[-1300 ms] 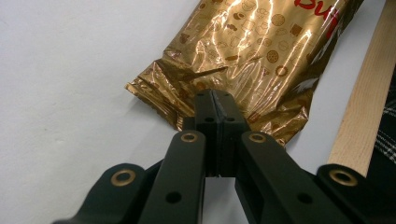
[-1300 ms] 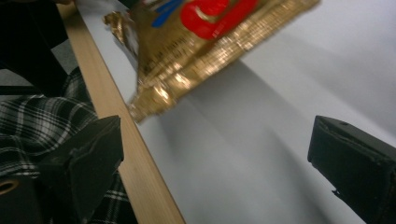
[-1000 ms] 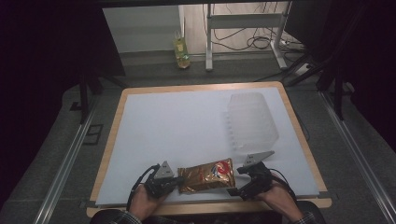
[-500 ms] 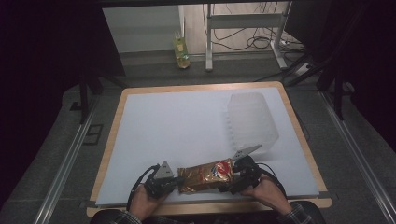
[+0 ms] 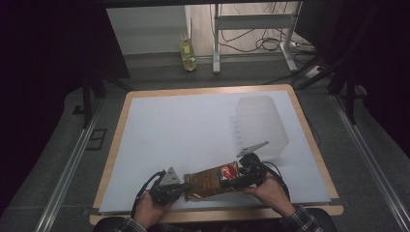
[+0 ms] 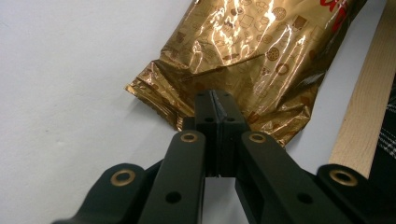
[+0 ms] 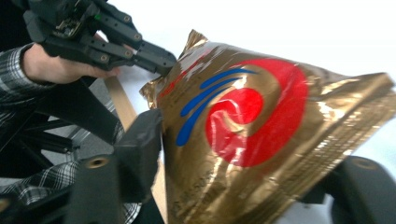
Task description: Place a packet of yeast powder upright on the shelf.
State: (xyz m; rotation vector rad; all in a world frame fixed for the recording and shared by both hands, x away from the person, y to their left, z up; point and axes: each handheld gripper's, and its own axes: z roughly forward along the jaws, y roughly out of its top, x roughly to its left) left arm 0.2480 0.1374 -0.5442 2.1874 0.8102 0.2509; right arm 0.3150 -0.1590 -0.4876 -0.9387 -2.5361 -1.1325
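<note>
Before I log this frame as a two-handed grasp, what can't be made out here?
- Right claw, right gripper view: the gold snack bag covers the gap; its grip can't be judged.
- Bag's print, left gripper view: cut off by the top edge.
- Clear plastic container, high view: too faint to tell contents.
- Bag's print, high view: too small to read.

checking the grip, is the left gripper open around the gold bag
No, the left gripper has its jaws pinched shut on the gold snack bag's crimped edge.

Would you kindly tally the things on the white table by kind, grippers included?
Gold snack bag: 1
Clear plastic container: 1
Grippers, left gripper and right gripper, each at one end of the bag: 2
Total: 4
</note>
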